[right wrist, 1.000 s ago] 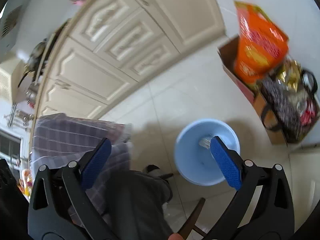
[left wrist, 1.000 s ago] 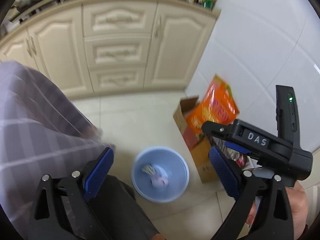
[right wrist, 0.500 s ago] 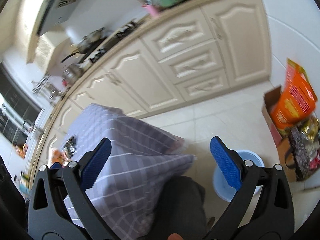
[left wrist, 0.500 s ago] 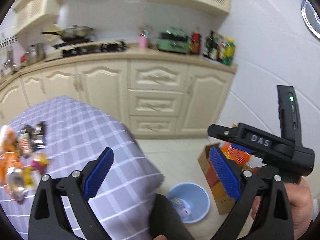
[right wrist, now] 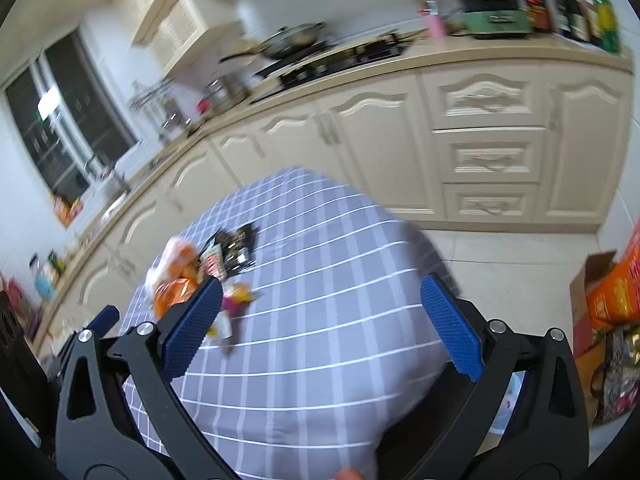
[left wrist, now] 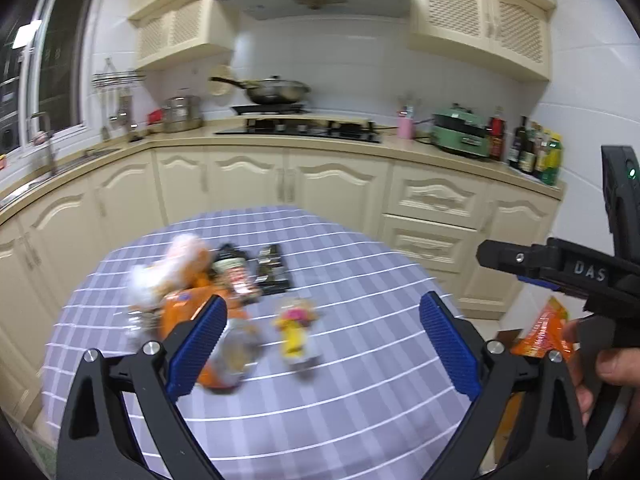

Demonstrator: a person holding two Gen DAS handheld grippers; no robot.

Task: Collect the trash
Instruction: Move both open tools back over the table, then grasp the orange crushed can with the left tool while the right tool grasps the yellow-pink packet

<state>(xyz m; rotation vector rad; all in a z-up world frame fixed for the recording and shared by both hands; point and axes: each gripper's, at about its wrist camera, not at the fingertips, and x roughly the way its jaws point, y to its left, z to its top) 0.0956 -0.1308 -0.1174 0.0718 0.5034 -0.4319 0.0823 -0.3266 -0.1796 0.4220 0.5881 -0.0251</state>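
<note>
Left gripper (left wrist: pixel 322 344) and right gripper (right wrist: pixel 318 326) gape wide, empty — above wrappers (left wrist: pixel 208 300) on a checked tablecloth (left wrist: pixel 360 380); cream cabinets (left wrist: pixel 332 184) behind.

**Two wrist cams, both facing the table**

Left cam looks level over the checked tablecloth (left wrist: pixel 360 360) twd the stove wall, litter pile (left wrist: pixel 208 296) near. Right cam sits tilted, further right, looking down-left across the same cloth. Shared: table, litter, cabinets (right wrist: pixel 480 120), counter. Right gripper (left wrist: pixel 560 276) shows at left cam's edge.
</note>
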